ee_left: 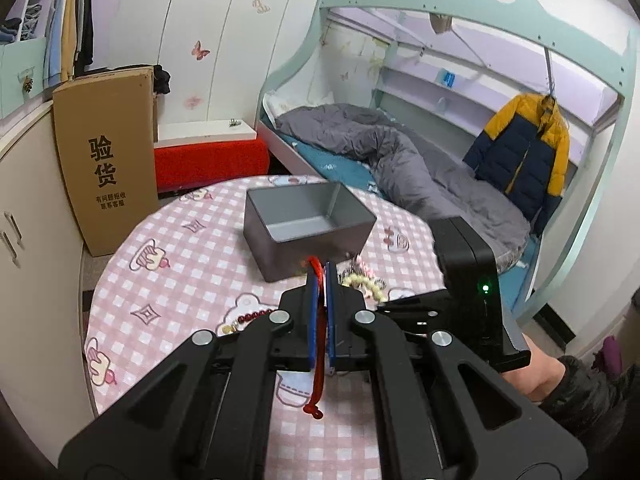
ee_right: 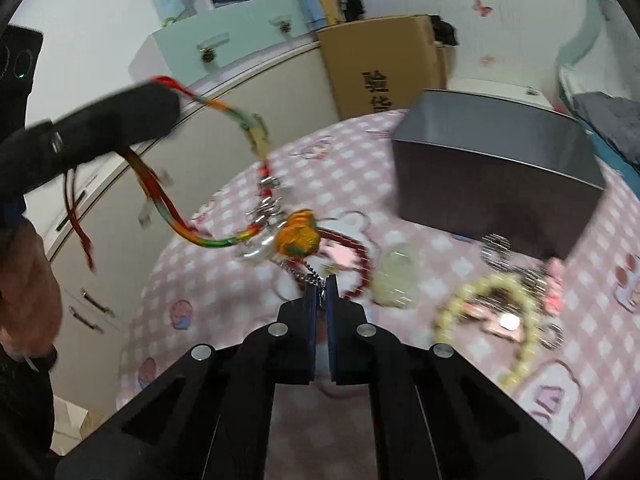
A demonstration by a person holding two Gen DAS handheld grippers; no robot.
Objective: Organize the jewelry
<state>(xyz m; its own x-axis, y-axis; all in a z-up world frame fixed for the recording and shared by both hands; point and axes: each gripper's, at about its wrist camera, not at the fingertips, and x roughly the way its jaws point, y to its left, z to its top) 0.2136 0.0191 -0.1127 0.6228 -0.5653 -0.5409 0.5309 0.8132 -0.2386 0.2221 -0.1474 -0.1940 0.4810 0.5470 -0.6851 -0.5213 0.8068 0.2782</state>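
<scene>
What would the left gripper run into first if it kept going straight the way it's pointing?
Probably the open grey metal box, near wall first. It sits just beyond the left gripper, whose fingers pinch a red cord, though depth is unclear.

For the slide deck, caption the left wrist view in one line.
Left tool pinches a red cord above the pink checked tablecloth, facing an empty grey tin.

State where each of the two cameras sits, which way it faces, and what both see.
Left wrist: on the left tongs, facing the grey tin and bed; the right tongs' body and a hand show.
Right wrist: on the right tongs, facing jewelry and cabinets; the left tongs hold a red cord.
Shared: tin, checked table, cardboard box.
</scene>
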